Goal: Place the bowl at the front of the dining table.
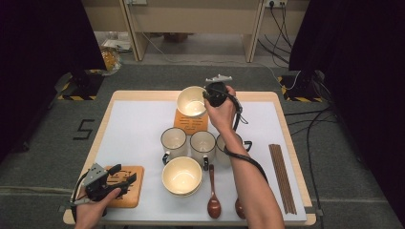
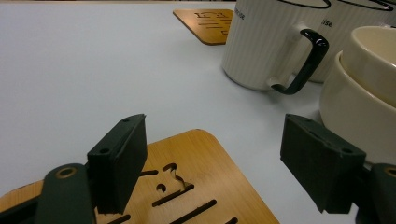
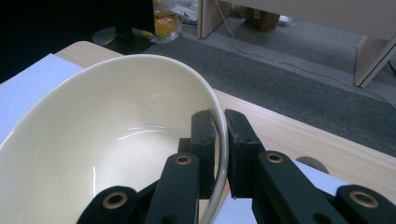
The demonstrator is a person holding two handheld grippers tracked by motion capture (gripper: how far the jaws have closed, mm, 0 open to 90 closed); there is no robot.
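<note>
Lower left of the high view: the left gripper (image 1: 125,175) sits over a wooden coaster (image 1: 125,197) with slots cut through it, jaws spread wide and holding nothing. The hand covers part of that coaster, and in the left gripper view its near edge runs off the bottom of the frame.

In the middle there's a stack of glossy cream bowls (image 1: 181,176) and three ribbed mugs (image 1: 174,141); the rightmost mug is mostly hidden behind the forearm. Two wooden spoons (image 1: 214,199) lie below, one half covered by the arm.

Upper centre: the right gripper (image 1: 206,97) is pinched tight on the rim of a smooth cream bowl (image 1: 191,100), one jaw inside and one outside. The bowl tilts over a second coaster (image 1: 191,123), whose top part it hides.

Far right, a bundle of dark chopsticks (image 1: 282,178).
</note>
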